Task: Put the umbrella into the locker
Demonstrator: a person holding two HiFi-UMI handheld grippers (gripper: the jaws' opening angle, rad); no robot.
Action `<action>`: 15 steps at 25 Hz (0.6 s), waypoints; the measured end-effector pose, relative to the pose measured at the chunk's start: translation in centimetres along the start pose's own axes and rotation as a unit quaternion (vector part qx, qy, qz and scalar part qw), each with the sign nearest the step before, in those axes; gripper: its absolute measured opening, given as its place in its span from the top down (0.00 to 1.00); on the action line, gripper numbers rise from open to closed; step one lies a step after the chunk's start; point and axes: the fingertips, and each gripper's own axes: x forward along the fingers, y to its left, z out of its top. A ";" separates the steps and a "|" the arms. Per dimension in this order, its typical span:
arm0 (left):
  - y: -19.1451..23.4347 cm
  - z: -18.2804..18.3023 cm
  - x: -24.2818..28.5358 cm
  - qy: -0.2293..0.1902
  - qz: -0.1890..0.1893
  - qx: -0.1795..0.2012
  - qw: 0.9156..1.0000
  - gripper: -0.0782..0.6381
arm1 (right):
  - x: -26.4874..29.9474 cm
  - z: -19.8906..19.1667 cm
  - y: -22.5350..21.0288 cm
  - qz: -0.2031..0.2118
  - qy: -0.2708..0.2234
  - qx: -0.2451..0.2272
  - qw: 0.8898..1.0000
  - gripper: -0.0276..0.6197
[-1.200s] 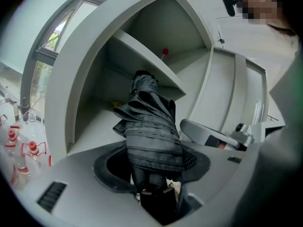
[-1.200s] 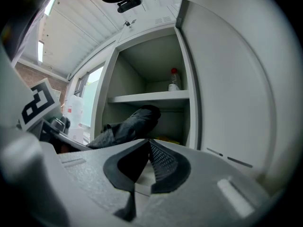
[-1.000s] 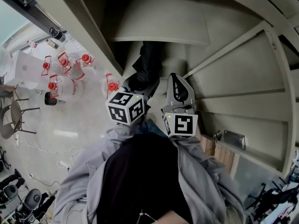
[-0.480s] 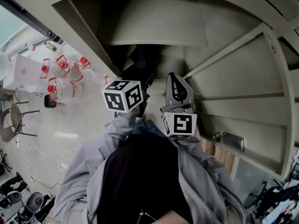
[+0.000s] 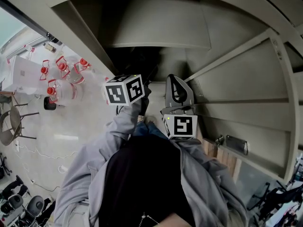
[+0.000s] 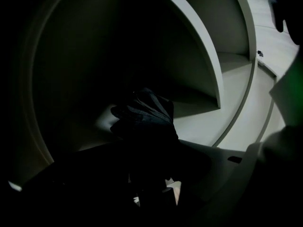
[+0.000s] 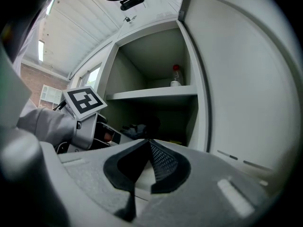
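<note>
As the left gripper [image 5: 144, 86] holds the black folded umbrella [image 6: 144, 117] inside the grey metal locker [image 5: 161, 30] (lower bay), release likely comes next. Right gripper [image 7: 149, 143] is closed, empty.

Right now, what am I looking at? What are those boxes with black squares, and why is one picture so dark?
A person holds a clamp tool, called a gripper, in each hand. The boxes with squares are parts of those tools. One picture comes from a camera on the person's head, looking down. The other two come from cameras that ride on the grippers. The dark picture is from the left gripper, because it reaches into the shadowy lower part of an open locker. It seems to hold the black umbrella, which pokes into the locker. The right gripper is outside the locker, shut and empty. On the locker's shelf stands a bottle.
</note>
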 end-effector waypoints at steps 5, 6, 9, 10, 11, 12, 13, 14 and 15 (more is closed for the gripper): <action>0.2 -0.2 0.3 0.011 0.011 -0.017 1.000 0.57 | 0.1 -0.9 0.6 0.010 0.013 0.002 1.000 0.95; 0.4 -0.2 0.3 0.013 0.018 -0.015 1.000 0.56 | 0.1 -1.1 0.7 0.011 0.015 0.003 1.000 0.95; 0.9 -0.5 0.3 0.019 0.043 -0.008 0.999 0.55 | 0.1 -1.3 0.8 0.013 0.017 0.003 1.000 0.95; 1.0 -0.2 0.2 0.014 0.054 0.006 0.998 0.54 | 0.1 -1.2 0.9 0.014 0.017 0.003 1.000 0.95; 1.0 0.3 0.0 0.005 0.060 0.025 0.998 0.54 | 0.0 -1.2 0.9 0.013 0.017 0.004 1.000 0.95; 0.7 0.8 -0.2 -0.010 0.058 0.044 0.997 0.54 | 0.0 -1.2 0.8 0.013 0.016 0.004 1.000 0.95; 0.3 1.5 -0.4 -0.027 0.052 0.063 0.996 0.54 | 0.0 -1.2 0.8 0.013 0.016 0.005 1.000 0.95; -0.1 2.1 -0.5 -0.041 0.048 0.083 0.995 0.54 | -0.1 -1.1 0.8 0.012 0.015 0.005 1.000 0.95; -0.4 2.5 -0.5 -0.050 0.047 0.100 0.993 0.54 | -0.1 -1.2 0.7 0.012 0.015 0.006 1.000 0.95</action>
